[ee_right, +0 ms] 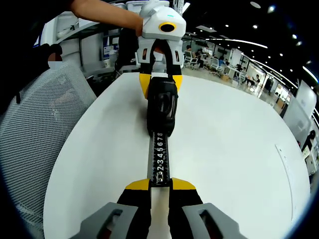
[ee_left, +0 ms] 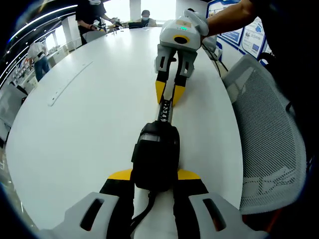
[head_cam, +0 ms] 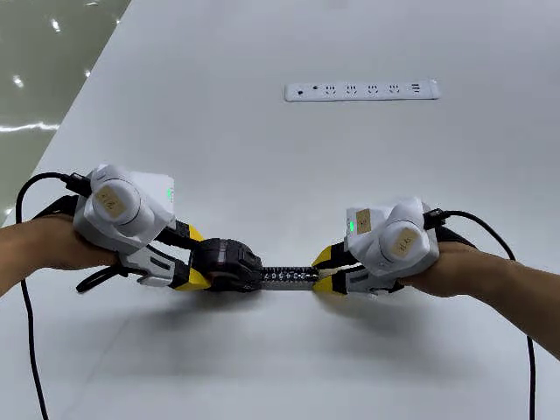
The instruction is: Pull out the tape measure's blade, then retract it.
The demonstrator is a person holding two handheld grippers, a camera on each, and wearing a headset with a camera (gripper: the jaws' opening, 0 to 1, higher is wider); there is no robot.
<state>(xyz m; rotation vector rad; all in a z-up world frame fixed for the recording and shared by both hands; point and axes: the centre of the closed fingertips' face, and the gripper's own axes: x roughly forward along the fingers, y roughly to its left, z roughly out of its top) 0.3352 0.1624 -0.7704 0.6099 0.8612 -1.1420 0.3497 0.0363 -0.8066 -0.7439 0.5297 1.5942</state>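
**Holding a tape measure point(head_cam: 229, 263) with its blade point(head_cam: 289, 276) partly out**

At the left, the left gripper point(head_cam: 194, 258) clamps its yellow-tipped jaws on the tape measure's black case, low on the white table point(head_cam: 262, 157). The blade runs a short way to the right, and the right gripper view shows its printed digits 2 to 8. The right gripper point(head_cam: 325, 269) pinches the blade's end between its jaws. A white power strip point(head_cam: 361, 90) lies well apart, farther back.
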